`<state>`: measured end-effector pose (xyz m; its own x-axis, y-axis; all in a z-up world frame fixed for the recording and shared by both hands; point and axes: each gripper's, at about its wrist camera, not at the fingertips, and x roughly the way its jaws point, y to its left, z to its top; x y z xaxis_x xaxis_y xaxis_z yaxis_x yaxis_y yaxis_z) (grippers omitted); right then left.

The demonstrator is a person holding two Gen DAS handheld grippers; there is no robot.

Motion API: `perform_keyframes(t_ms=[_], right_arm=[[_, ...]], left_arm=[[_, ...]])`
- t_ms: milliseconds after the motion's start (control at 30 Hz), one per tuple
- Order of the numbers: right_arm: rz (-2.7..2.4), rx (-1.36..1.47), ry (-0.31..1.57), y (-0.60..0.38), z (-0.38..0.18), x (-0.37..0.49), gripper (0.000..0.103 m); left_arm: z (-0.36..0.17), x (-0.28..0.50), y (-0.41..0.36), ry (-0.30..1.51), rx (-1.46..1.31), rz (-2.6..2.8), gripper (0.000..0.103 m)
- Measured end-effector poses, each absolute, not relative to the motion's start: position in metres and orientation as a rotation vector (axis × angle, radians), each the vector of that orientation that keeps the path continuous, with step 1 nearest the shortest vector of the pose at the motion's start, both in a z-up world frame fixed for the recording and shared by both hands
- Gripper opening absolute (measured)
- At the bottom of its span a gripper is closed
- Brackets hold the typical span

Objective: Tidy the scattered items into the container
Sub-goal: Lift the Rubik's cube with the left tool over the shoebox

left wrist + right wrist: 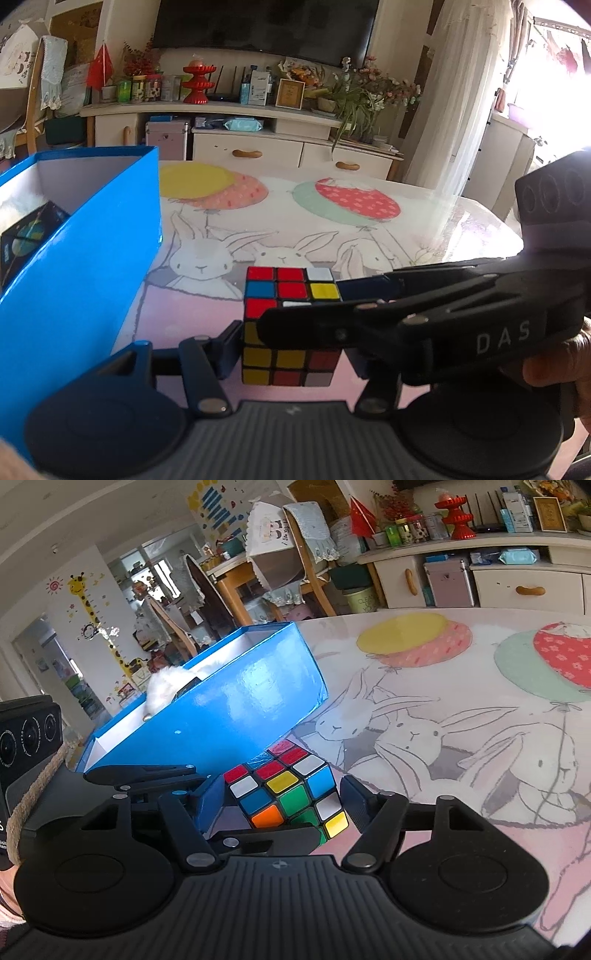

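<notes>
Left wrist view. One Rubik's cube [291, 325] rests on the table [424, 229], just right of the blue box [81, 266], the single container. The cube lies directly ahead of the left gripper [291, 350], between its two fingers. The left finger appears to touch the cube's left face; the right finger is largely hidden behind the right gripper [369, 295], which reaches in from the right across the cube's top. Whether the left gripper is clamped on the cube or merely bracketing it cannot be told here. Inside the box one dark printed item [26, 240] shows, with something white beside it.

Right wrist view. The same cube [291, 790] sits corner-on between the fingers of the right gripper [284, 801], touching or nearly touching the near wall of the blue box [236, 716]. A gap shows between the right finger and the cube, so these jaws look released, straddling but not gripping. The left gripper [207, 816] enters from the left, one finger against the cube's left side and one across its lower front; its grip cannot be confirmed here either. One white fluffy item [166, 686] lies inside the box.

Judgement: both tools are equally near; a cube has no long axis, so approach is free. The box opening lies up and left of the cube. One cube remains outside the box in these views.
</notes>
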<state>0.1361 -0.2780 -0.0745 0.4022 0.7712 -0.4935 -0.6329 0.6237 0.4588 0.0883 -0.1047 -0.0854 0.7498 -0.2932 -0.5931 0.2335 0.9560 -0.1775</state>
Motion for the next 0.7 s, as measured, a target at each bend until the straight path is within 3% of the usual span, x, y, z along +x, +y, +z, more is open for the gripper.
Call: perform_keyframes(t_ms=[700], right_arm=[[0.913,0.274,0.659,-0.261,-0.015,0.134,0.086]], left_arm=[[-0.025,0.079,-0.081,0.598,-0.048,-0.261,0.056]])
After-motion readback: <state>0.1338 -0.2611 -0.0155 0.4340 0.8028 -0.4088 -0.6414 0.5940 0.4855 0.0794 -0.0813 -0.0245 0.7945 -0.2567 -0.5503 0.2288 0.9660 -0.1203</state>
